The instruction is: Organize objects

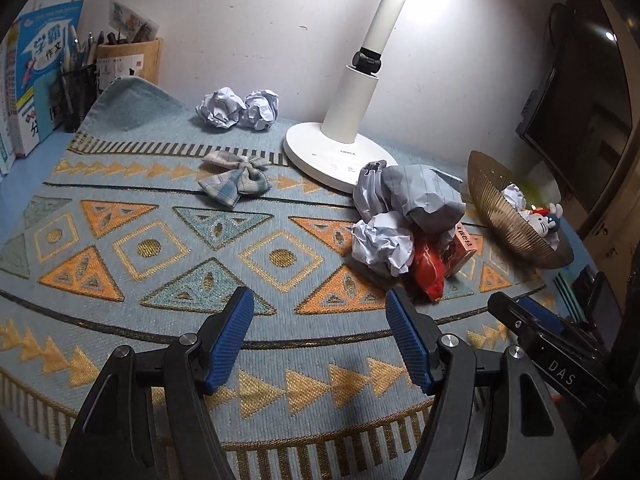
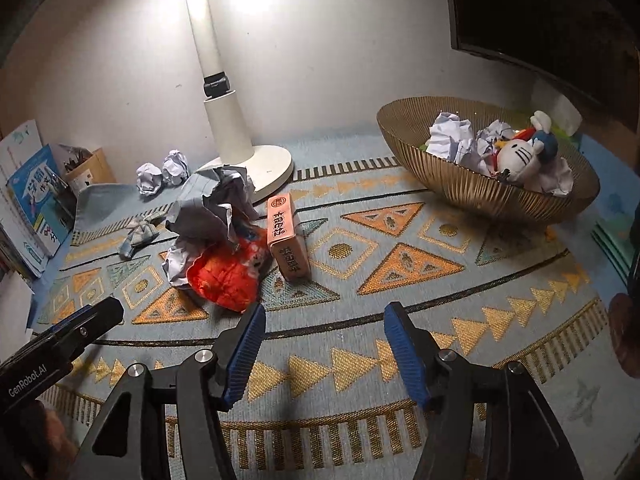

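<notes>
Both grippers, left gripper (image 1: 320, 336) and right gripper (image 2: 324, 348), hover over the patterned mat (image 1: 160, 248) with jaws apart and nothing between them. The next pick looks undecided: the pile of crumpled paper (image 2: 212, 208), red packet (image 2: 228, 276) and box (image 2: 286, 240) (bowl (image 2: 480, 196) already holds 2 paper balls) needs reaching forward.

lamp (image 2: 256, 160) behind paper pile (image 2: 212, 208) | box (image 2: 286, 236) right (touching?) | bowl (image 2: 480, 184) far right
</notes>
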Demonstrator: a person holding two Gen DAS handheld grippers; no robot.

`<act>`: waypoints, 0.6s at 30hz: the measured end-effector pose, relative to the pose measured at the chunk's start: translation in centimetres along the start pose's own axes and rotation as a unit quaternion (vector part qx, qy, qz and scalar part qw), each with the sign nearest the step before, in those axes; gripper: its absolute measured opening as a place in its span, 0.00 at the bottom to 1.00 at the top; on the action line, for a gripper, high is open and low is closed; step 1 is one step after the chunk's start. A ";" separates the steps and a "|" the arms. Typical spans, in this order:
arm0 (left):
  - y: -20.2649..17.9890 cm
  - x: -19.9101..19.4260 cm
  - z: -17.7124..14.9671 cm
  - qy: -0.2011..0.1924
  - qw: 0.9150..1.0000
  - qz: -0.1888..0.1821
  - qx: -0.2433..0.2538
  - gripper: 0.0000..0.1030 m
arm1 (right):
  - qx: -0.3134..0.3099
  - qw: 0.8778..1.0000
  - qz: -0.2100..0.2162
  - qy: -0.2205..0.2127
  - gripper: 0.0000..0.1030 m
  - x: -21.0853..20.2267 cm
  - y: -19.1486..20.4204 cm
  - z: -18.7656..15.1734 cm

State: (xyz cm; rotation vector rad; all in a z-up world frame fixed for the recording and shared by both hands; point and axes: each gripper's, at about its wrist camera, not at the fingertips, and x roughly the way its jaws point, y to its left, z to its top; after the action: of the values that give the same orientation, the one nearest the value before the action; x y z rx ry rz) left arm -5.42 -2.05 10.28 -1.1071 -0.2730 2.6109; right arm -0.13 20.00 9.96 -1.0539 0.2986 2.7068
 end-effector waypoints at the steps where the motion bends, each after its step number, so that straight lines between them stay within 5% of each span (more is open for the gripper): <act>1: 0.2 -0.1 0.1 0.003 1.000 0.010 -0.005 0.65 | -0.001 1.000 0.000 -0.004 0.58 -0.2 0.1 0.1; 6: 1.7 -2.3 4.2 -0.007 0.998 0.058 -0.003 0.65 | -0.052 0.997 -0.049 -0.021 0.58 -1.8 3.1 3.2; 10: 3.4 -0.7 8.2 -0.015 0.997 0.060 0.044 0.70 | -0.028 0.999 0.046 -0.002 0.70 -1.1 4.8 7.0; 16: 4.8 5.7 9.5 0.052 0.997 0.039 0.051 0.70 | -0.019 0.998 0.051 0.039 0.73 3.9 6.8 8.0; 18: 4.9 6.8 9.5 0.048 0.996 0.060 0.052 0.70 | -0.017 0.997 0.052 0.050 0.73 5.0 7.1 7.7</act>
State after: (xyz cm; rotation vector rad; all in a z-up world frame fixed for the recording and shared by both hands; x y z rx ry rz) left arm -17.71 -4.91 10.91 -1.2452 -0.0510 2.6314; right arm -10.61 15.90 12.93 -1.2178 0.3336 2.7657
